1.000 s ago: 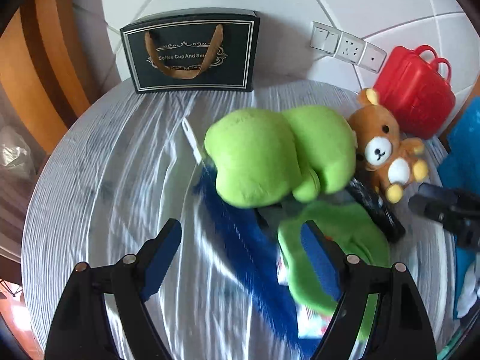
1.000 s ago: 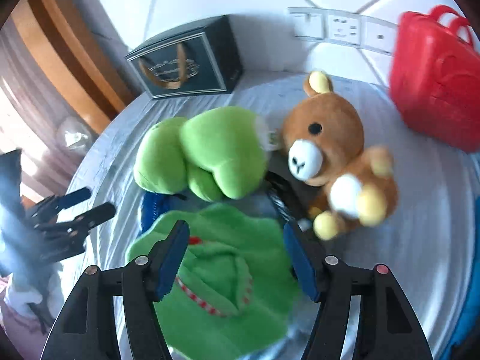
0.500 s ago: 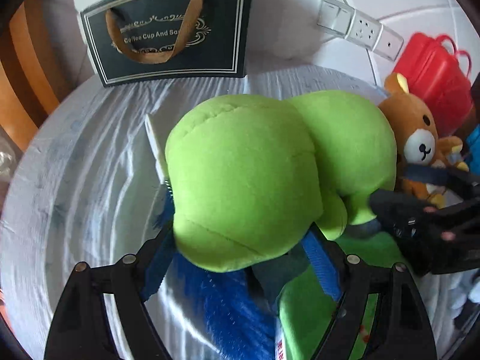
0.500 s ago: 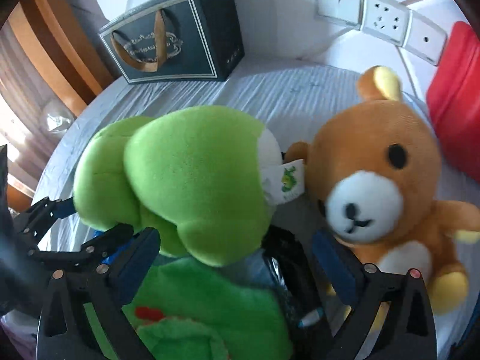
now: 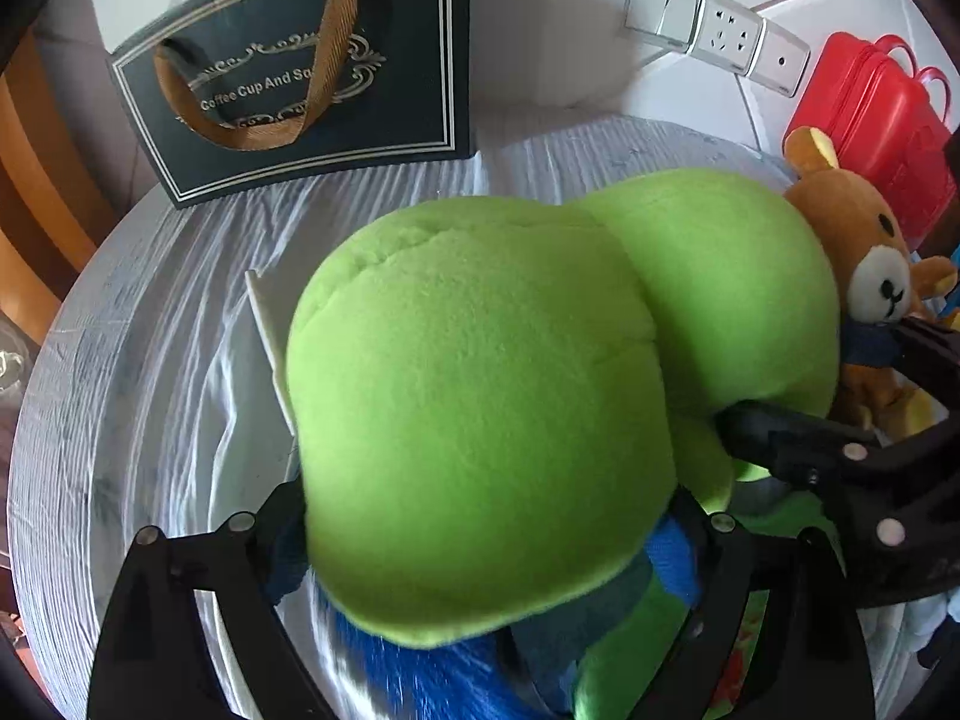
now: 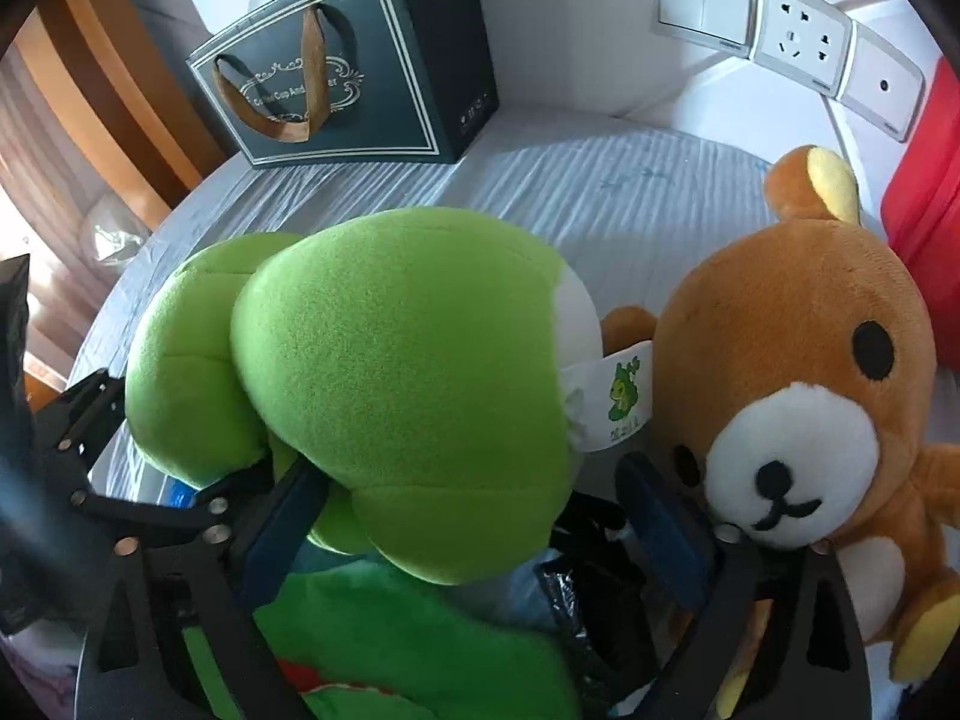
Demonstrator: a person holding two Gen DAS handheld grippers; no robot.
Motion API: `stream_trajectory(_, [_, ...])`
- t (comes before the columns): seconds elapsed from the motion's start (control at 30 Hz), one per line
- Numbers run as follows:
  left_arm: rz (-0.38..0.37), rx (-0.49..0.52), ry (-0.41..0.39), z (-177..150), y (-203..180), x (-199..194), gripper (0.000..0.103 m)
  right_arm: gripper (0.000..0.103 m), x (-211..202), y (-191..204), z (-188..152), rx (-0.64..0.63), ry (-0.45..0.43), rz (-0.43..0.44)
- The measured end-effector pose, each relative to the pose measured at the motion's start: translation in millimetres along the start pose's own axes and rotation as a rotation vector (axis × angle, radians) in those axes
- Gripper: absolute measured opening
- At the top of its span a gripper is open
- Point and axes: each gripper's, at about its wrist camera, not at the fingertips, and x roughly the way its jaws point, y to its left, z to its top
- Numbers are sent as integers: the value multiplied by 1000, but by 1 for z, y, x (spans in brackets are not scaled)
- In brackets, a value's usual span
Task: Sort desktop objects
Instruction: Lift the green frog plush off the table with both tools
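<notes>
A big bright green plush toy (image 5: pixel 480 396) fills the left wrist view; it also shows in the right wrist view (image 6: pixel 396 384), with a white tag. My left gripper (image 5: pixel 486 546) is open with its blue-padded jaws either side of the plush's near lobe. My right gripper (image 6: pixel 474 516) is open around the plush's other end; its left finger (image 6: pixel 282 516) sits under the plush. A brown teddy bear (image 6: pixel 798 438) lies just right of the plush, touching the right gripper's right finger. A green cloth (image 6: pixel 384 648) and blue fluffy item (image 5: pixel 420 678) lie underneath.
A dark gift bag (image 5: pixel 300 78) with brown handles stands at the back by the wall. A red plastic case (image 5: pixel 870 120) stands at the back right. Wall sockets (image 6: pixel 798 36) are behind. The table is covered with a wrinkled white cloth (image 5: pixel 156 324).
Both grippers have moved forward toward the green plush, which now fills each view. The left gripper's jaws now flank the plush. The right gripper has closed in from the other side.
</notes>
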Motion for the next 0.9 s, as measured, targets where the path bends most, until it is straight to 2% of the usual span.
stream_trajectory(0.13, [-6,-4,-10,1,3,3,90,94,3,1,3,-10,-3,-6])
stream_trajectory(0.27, [4,2,-29,2,2,5,85,93,9,1,8,-16,-10,-4])
stream_trajectory(0.33, [3,-1,-37,2,2,3,81,75,8,3,8,-15,-15,25])
stream_trajectory(0.47, [19,7,-48,-1,-1,-9,77,70,-4,16,2,-55,-47,-9])
stream_trajectory(0.7, [33,-30,-129,-20,-1,-74,77,69,-58,41,-15,-103,-123,15])
stream_trajectory(0.9, [67,-47,-211,-55,-16,-152,77,69,-122,70,-48,-142,-189,26])
